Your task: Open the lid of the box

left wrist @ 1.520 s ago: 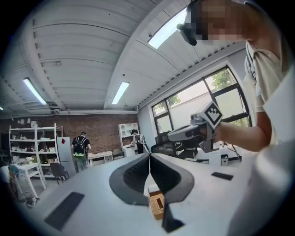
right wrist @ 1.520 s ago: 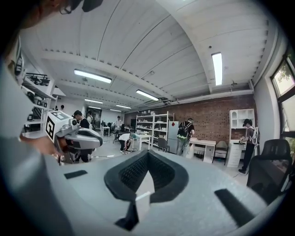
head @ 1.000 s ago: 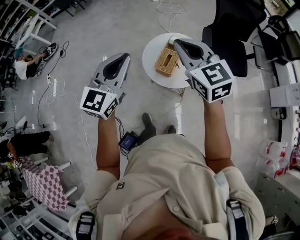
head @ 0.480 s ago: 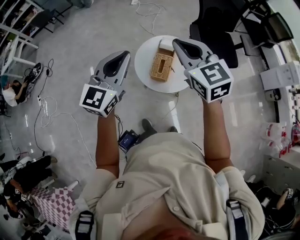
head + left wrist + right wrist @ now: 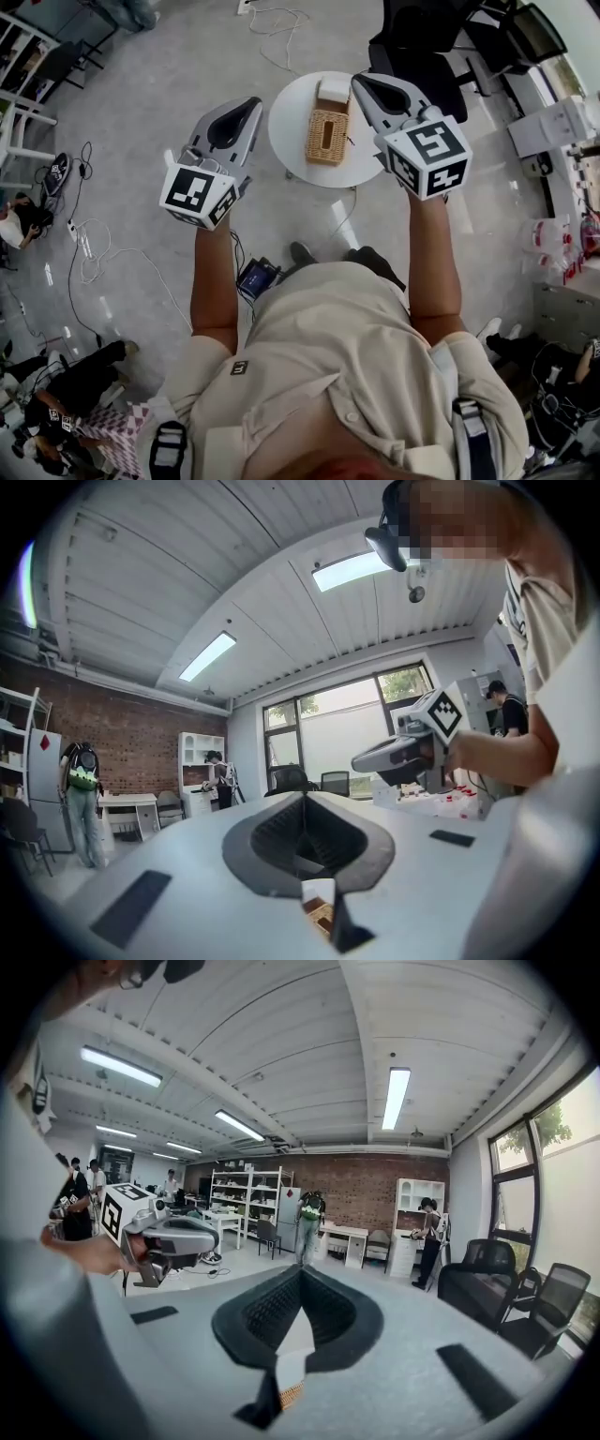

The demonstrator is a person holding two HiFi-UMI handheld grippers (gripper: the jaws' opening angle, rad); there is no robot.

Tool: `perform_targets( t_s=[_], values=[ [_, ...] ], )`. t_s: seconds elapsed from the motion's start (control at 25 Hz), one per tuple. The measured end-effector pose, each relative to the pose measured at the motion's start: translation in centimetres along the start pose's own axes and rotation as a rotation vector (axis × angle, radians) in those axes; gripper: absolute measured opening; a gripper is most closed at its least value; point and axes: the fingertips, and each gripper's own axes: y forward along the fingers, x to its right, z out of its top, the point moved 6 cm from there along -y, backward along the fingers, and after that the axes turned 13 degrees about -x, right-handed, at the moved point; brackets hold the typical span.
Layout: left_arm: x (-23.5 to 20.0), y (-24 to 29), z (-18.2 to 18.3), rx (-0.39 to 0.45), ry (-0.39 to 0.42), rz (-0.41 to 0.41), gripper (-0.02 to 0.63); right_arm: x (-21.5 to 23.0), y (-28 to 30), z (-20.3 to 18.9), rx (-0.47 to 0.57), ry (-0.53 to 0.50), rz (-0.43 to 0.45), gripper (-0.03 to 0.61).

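Observation:
In the head view a woven wicker box with a slot in its top sits on a small round white table, far below both grippers. A white block lies just behind the box. My left gripper hovers over the floor left of the table, shut and empty. My right gripper hangs over the table's right rim, also shut, with nothing in it. In the left gripper view the jaws meet, and the right gripper shows beyond. In the right gripper view the jaws are together, with the left gripper off to the left.
A black office chair stands right behind the table. Cables trail over the floor at left, and a small device lies by the person's feet. People sit at the far left. Desks and shelves line the right side.
The table and box have shifted in the head view and now lie between the two grippers. The person's feet have moved. Both grippers stay shut at the same height.

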Motion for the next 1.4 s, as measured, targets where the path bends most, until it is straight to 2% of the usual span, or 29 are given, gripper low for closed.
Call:
perform_targets(
  t_s=[0.32,0.84,1.28,1.4],
  values=[
    [-2.0,-0.3,-1.8,0.007,-0.013,-0.012,0.011,-0.4,2.2,-0.2,-0.01,0.009,-0.016,-0.006],
    [-5.4,1.7,-4.4,-0.014,-0.04,0.031,0.011,1.3,7.7,-0.1,-0.035,-0.006,0.066,-0.006],
    [-7.1,6.0,-7.9,-0.078,-0.087,0.024,0.011,4.1,12.5,-3.4,-0.098,0.033,0.108,-0.006],
    [-7.4,6.7,-8.4,-0.118,-0.108,0.031,0.011,4.5,13.6,-4.1,-0.116,0.043,0.12,-0.007]
  ],
)
